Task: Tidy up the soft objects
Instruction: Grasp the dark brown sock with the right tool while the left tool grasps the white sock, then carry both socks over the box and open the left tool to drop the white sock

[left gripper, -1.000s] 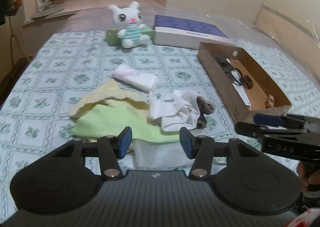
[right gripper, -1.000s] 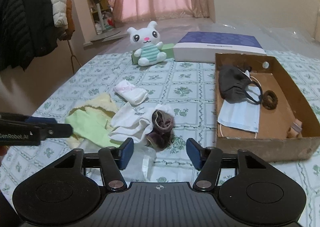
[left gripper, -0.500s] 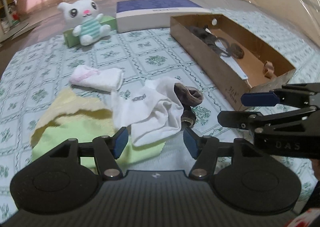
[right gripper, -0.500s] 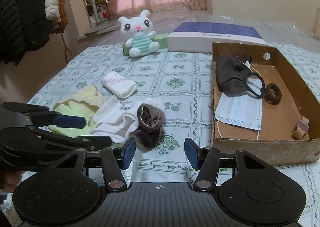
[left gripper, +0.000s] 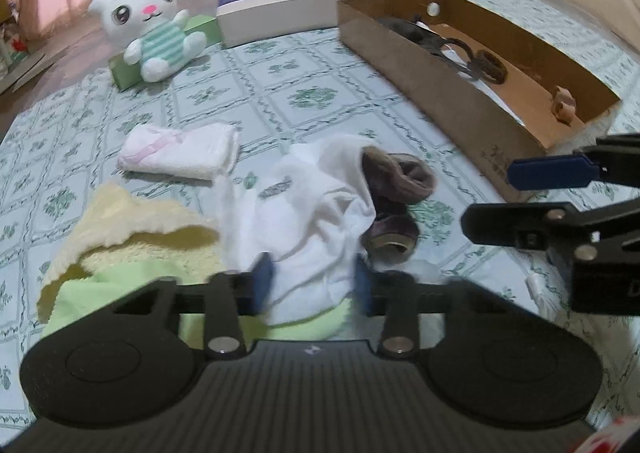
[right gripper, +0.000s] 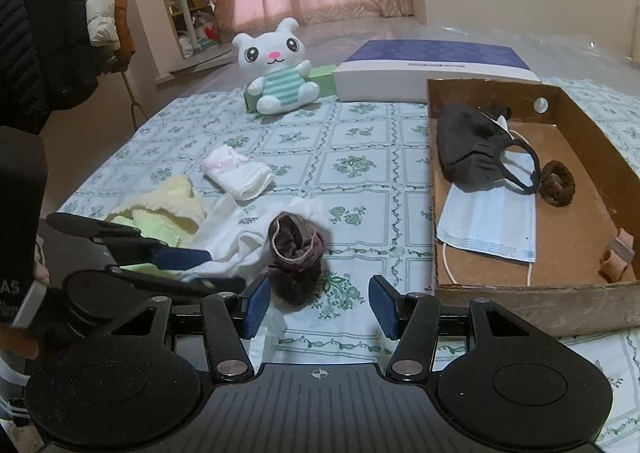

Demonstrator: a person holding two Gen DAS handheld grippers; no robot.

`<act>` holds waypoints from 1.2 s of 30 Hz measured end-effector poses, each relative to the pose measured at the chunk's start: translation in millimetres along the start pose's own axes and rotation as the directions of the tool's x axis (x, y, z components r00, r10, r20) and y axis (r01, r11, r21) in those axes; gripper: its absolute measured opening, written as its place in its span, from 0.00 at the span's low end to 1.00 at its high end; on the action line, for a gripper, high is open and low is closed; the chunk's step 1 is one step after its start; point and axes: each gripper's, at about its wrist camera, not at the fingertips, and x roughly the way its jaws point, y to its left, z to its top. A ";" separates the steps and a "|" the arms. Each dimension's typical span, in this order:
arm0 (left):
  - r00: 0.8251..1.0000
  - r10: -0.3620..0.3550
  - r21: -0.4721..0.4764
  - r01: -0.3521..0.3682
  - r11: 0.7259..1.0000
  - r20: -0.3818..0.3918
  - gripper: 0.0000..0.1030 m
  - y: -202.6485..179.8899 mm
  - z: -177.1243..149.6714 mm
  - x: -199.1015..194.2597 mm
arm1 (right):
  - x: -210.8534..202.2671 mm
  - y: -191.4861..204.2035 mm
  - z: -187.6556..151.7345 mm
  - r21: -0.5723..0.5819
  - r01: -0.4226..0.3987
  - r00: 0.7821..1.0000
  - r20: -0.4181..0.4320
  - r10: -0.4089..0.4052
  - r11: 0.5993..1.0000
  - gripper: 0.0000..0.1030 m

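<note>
The soft things lay in a loose heap at the lower left of the right wrist view: a white cloth point(right gripper: 236, 237) draped over a yellow-green towel point(right gripper: 160, 219), a bunched brown sock point(right gripper: 296, 253) resting against the cloth's edge, and a folded pink-trimmed cloth point(right gripper: 238, 173) just beyond them on the patterned counter point(right gripper: 360, 173). The cardboard box point(right gripper: 520, 293) at right already held a black mask point(right gripper: 472, 149), a blue mask point(right gripper: 492, 221) and a brown scrunchie point(right gripper: 556, 183), so I took it for the sorting place. The left hand-held gripper point(left gripper: 314, 283) sat low in its own view with the jaws apart, straddling the near edge of the white cloth; whether the pads touched the fabric I could not tell. The right hand-held gripper point(right gripper: 320, 307) hung wide open and empty, just in front of the brown sock, touching nothing.
</note>
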 end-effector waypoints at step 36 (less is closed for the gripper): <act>0.996 -0.040 -0.189 0.054 0.980 0.079 0.08 37.6 5.0 -21.6 | 35.9 14.9 9.3 -0.090 -0.052 0.998 0.014 0.054 0.995 0.16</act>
